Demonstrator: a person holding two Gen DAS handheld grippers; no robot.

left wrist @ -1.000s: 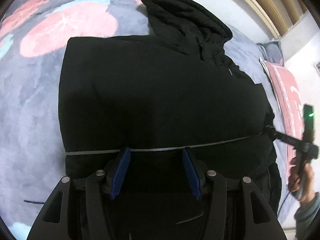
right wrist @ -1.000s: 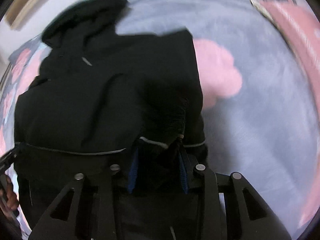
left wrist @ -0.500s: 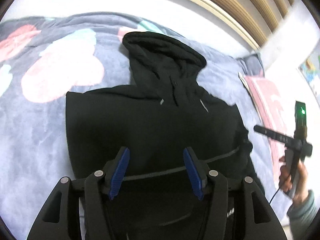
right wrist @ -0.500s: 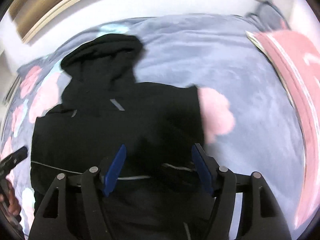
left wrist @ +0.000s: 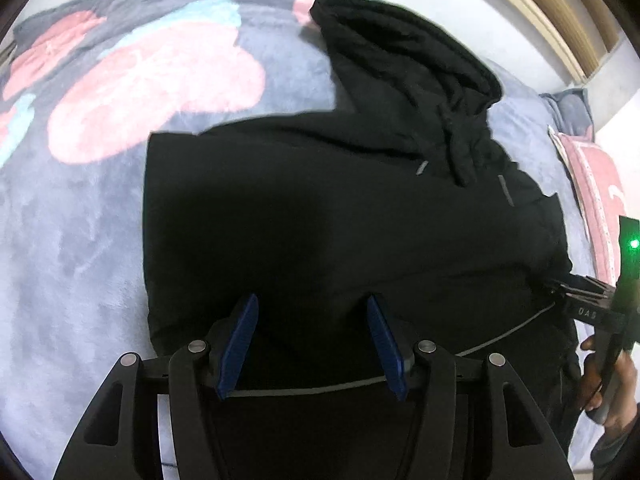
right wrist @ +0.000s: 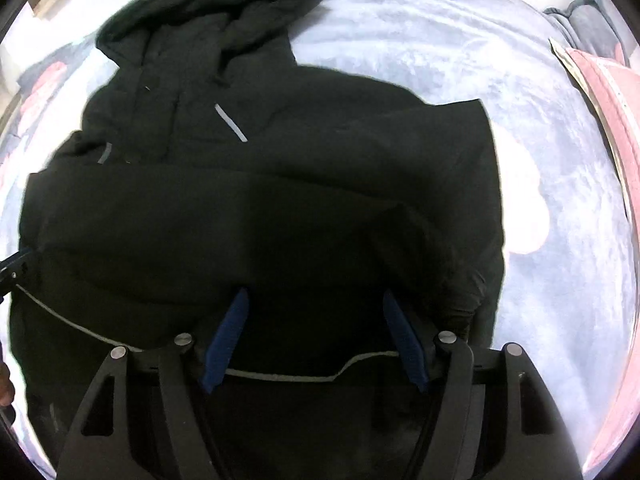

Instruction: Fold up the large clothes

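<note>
A black hooded jacket (left wrist: 340,220) lies flat on the bed, hood at the far end, with a thin grey hem line near me. It also shows in the right wrist view (right wrist: 280,200), sleeves folded in over the body. My left gripper (left wrist: 312,340) is open and empty, just above the jacket's near hem. My right gripper (right wrist: 316,336) is open and empty over the hem on the right side. The right gripper also shows at the right edge of the left wrist view (left wrist: 592,308), held by a hand.
The bed has a grey blanket (left wrist: 80,240) with pink and teal flower shapes. A pink pillow (left wrist: 600,184) lies at the right, also in the right wrist view (right wrist: 616,120). A wooden headboard (left wrist: 560,8) and wall stand behind.
My right gripper was shut on the jacket's edge one second ago and has opened and let it go. Both grippers pulled back and now sit low over the hem again.
</note>
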